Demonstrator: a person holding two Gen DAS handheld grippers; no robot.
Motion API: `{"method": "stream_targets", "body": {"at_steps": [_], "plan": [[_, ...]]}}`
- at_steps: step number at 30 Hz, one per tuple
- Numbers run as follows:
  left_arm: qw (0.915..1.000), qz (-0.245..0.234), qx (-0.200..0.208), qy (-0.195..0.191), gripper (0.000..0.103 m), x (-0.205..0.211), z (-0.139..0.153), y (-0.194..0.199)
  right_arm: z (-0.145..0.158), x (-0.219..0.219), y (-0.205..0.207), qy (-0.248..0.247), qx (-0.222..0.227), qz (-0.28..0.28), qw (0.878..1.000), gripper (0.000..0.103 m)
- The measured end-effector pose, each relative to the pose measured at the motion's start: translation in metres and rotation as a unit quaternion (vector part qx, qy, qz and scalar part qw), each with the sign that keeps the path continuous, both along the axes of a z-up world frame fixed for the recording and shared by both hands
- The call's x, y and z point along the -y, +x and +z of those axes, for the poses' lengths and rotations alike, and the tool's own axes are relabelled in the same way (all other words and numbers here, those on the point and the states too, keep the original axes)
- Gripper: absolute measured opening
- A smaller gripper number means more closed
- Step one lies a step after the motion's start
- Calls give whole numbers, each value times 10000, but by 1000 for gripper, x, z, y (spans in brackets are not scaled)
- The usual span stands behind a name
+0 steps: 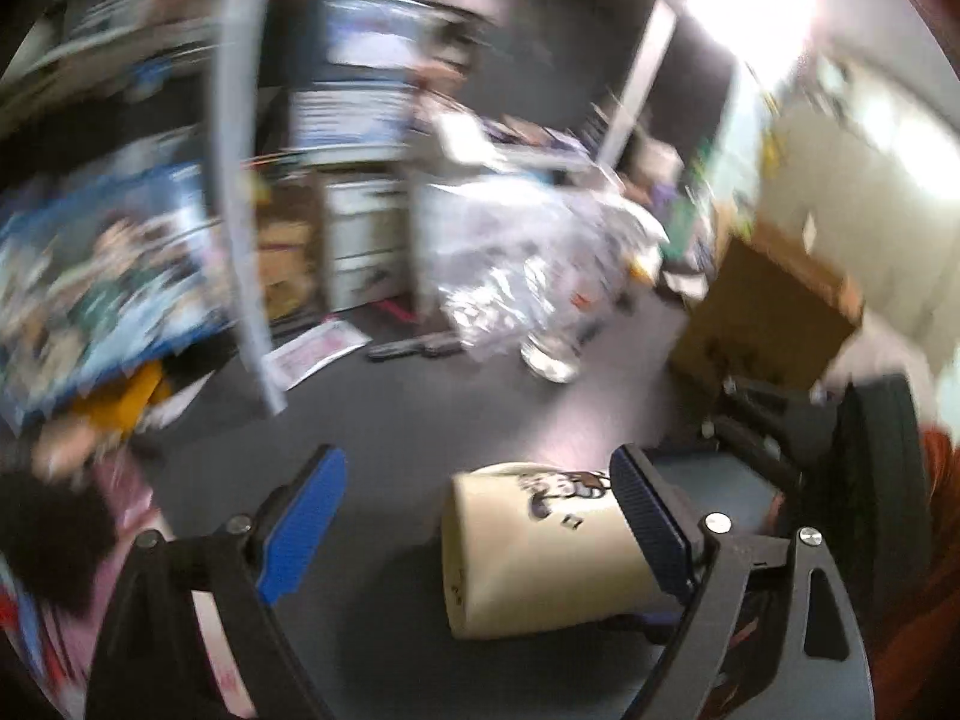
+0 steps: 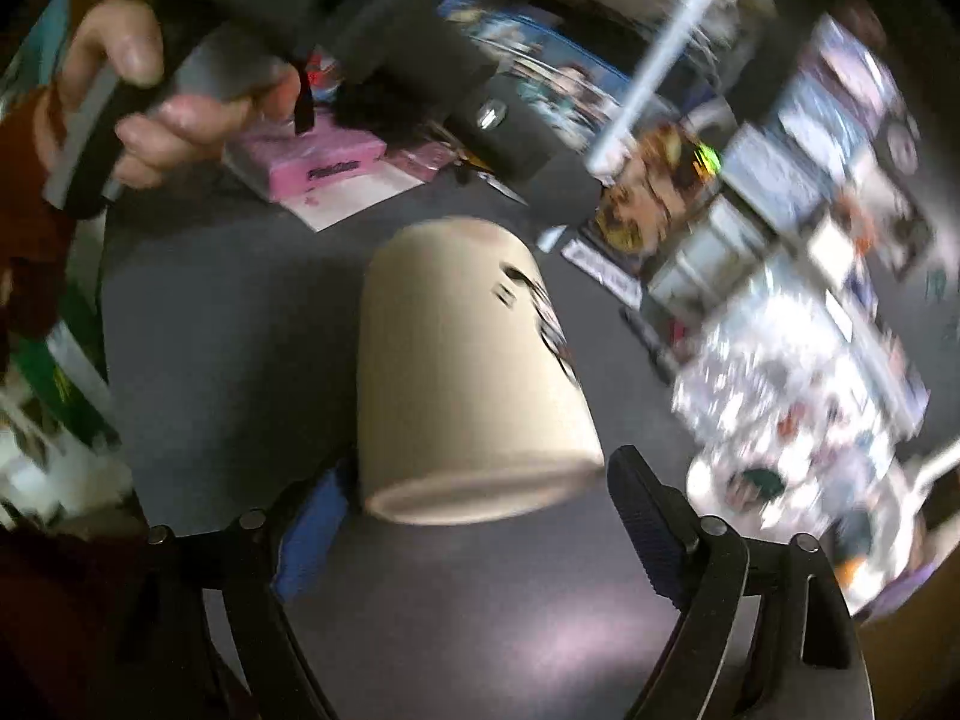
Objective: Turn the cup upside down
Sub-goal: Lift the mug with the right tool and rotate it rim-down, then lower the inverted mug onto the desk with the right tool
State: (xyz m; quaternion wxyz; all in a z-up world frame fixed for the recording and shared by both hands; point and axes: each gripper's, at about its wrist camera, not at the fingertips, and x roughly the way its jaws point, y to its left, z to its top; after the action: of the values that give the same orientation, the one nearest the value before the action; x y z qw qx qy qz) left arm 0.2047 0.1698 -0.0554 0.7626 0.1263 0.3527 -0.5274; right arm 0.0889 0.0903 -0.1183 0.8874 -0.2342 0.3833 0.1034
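A cream cup (image 1: 528,552) with a dark cartoon print is off the dark grey table (image 1: 384,420), tilted on its side. In the left wrist view it lies against the right blue pad (image 1: 645,516) of my left gripper (image 1: 474,510), whose jaws stand wide apart; the left pad (image 1: 306,522) does not touch it. In the right wrist view the cup (image 2: 474,372) sits between the fingers of my right gripper (image 2: 474,498), rim end toward the camera, base pointing away. The jaws are wide; whether the pads touch it is unclear through blur.
Boxes and printed cartons (image 1: 102,276) line the table's left side. A crinkled clear plastic bag (image 1: 528,264) and a cardboard box (image 1: 768,312) lie behind. A pink box (image 2: 312,162) lies near the person's hand (image 2: 138,108) holding the other gripper.
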Motion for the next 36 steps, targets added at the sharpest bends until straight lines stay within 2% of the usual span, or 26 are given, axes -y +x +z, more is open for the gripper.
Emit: {"method": "stream_targets", "body": {"at_steps": [2,4,6,8,11,14,19,22,23,25,26,30,32,36], "plan": [[9992,-335,117,189,88,18,-1,-3,-1,11,-1,222,-43,-163,9996,85],[9976,-637,49,278,88,31,-3,-4,-2,22,-3,397,-56,-379,9985,85],[9936,-1040,-129,433,88,47,-8,-4,-2,32,-6,532,-73,-617,9966,85],[9905,-1195,-308,606,88,55,-14,-6,-3,43,-6,636,-92,-847,9943,85],[9875,-1226,-507,854,88,60,-24,-10,-5,62,-6,694,-132,-1269,9894,85],[9854,-1236,-774,877,88,57,-27,-16,-8,81,-8,894,-200,-1607,9827,85],[9853,-963,-779,1178,88,53,-33,-21,-2,111,-19,1831,-314,-1928,9635,85],[9843,-829,-831,1321,88,48,-37,-23,5,120,-24,2712,-378,-1819,9444,85],[9847,-778,-840,1314,88,47,-38,-24,7,121,-25,3079,-464,-1716,9347,86],[9851,-721,-863,1300,88,46,-39,-24,6,125,-21,3927,-732,-1535,9038,86],[9853,-657,-914,1283,88,46,-40,-23,4,128,-16,4358,-905,-1485,8831,86],[9832,-572,-1152,1294,88,50,-45,-16,-12,131,13,5280,-1602,-1508,8202,86],[9823,-537,-1149,1379,88,53,-47,-12,-21,132,24,5422,-1790,-1725,8026,86],[9806,-602,-1235,1398,88,55,-49,-8,-29,127,41,5595,-1978,-1854,7833,86]]}}
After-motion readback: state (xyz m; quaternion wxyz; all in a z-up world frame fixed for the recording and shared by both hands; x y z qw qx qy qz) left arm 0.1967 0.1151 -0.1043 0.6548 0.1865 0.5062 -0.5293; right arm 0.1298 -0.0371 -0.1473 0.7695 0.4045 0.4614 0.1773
